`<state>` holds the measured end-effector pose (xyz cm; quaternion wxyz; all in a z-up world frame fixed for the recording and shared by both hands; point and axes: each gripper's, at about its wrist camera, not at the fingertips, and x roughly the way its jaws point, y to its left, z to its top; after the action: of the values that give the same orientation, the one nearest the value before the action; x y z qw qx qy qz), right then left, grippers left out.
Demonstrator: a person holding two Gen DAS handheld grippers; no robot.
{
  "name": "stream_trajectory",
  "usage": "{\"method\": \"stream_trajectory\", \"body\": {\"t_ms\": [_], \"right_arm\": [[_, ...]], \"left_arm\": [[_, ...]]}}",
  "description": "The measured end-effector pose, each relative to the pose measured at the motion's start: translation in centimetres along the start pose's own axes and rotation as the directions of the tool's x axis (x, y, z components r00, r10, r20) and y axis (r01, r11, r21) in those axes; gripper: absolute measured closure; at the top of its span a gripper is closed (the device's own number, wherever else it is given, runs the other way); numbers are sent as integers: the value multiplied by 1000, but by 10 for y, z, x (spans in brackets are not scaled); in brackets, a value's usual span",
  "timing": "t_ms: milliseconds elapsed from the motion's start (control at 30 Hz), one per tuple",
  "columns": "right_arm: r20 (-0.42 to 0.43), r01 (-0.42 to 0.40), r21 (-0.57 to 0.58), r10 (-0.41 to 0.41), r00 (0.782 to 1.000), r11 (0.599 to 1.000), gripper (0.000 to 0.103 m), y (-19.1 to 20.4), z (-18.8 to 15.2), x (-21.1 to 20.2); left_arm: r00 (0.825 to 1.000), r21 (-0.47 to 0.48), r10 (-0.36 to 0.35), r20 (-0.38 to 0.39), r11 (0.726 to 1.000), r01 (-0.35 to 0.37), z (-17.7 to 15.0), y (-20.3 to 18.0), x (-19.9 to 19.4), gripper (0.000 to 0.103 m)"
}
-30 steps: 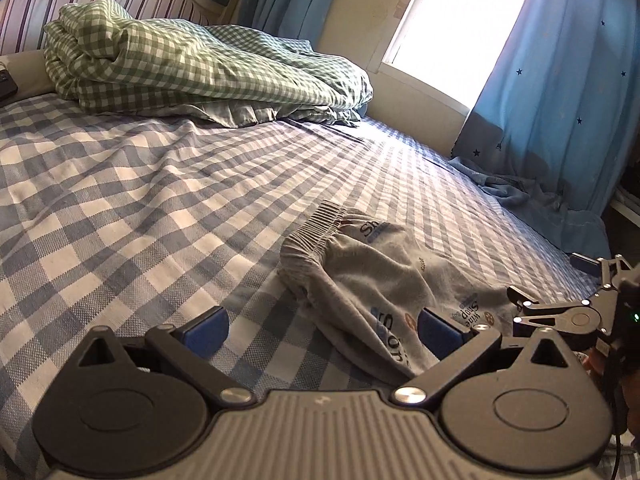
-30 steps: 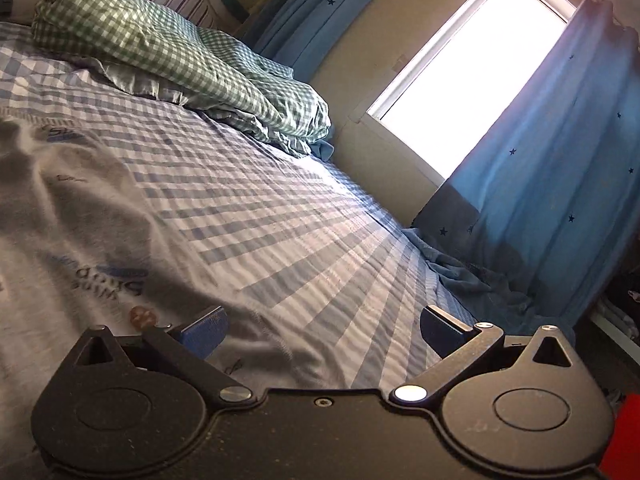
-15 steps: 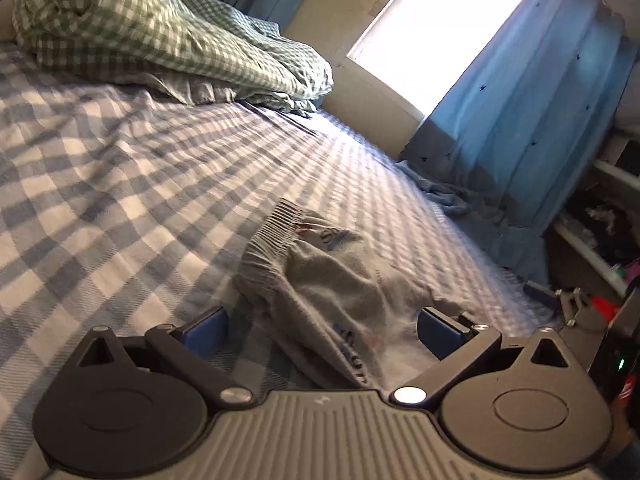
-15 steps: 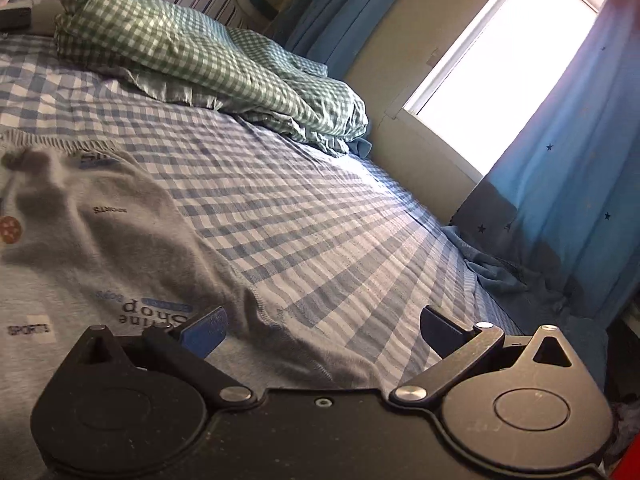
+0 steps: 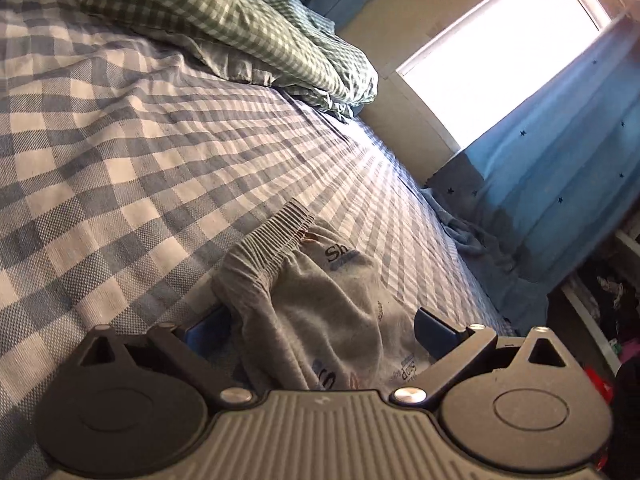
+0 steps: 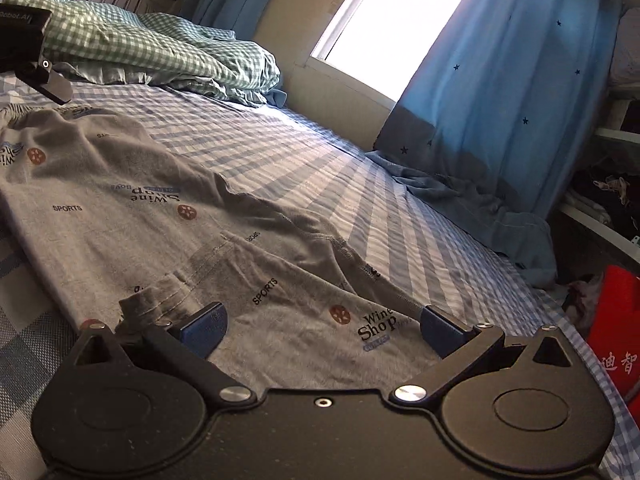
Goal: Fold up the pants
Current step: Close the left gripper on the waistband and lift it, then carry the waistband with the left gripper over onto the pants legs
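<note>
Grey printed pants lie on the blue checked bed sheet. In the left wrist view their ribbed waistband is bunched up. My left gripper is open, its blue pads on either side of the waistband end of the pants. My right gripper is open over a leg end of the pants, pads apart and just above the cloth. The left gripper also shows at the far left of the right wrist view.
A green checked duvet is heaped at the head of the bed. Blue star curtains hang by the bright window and pool at the bed's far edge. A red bag and shelves stand at the right.
Both grippers have come down closer to the pants. The left gripper now straddles the waistband end. The right gripper has pulled back to the leg end, so more of the pants shows.
</note>
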<state>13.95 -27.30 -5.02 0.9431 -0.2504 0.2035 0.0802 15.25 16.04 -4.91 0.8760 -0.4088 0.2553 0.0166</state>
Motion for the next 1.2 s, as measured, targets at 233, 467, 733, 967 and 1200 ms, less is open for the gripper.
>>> {"method": "stream_trajectory", "body": {"t_ms": [233,467,733,967,1200], "right_arm": [[-11,3,3,-3,1000,1000,1,0,0,3],[-14,-4,8,4,1000,1000,1,-1,0,4],[4,-40,74,40,999,996,1,-13,0,2],[69,-13,189,0,998,982,1,-54,-11,-13],[47,121,154,-130,990,981,1,-105,-56,-27]], "left_arm": [[997,-272,-62,40,960,70,-1,36,-4,65],[999,-269,-28,44,962,39,3,28,2,88],[992,16,-105,73,994,104,22,-55,-1,91],[980,326,-196,-43,924,200,2,-158,9,91],[951,505,-265,-159,806,309,-62,-256,14,91]]}}
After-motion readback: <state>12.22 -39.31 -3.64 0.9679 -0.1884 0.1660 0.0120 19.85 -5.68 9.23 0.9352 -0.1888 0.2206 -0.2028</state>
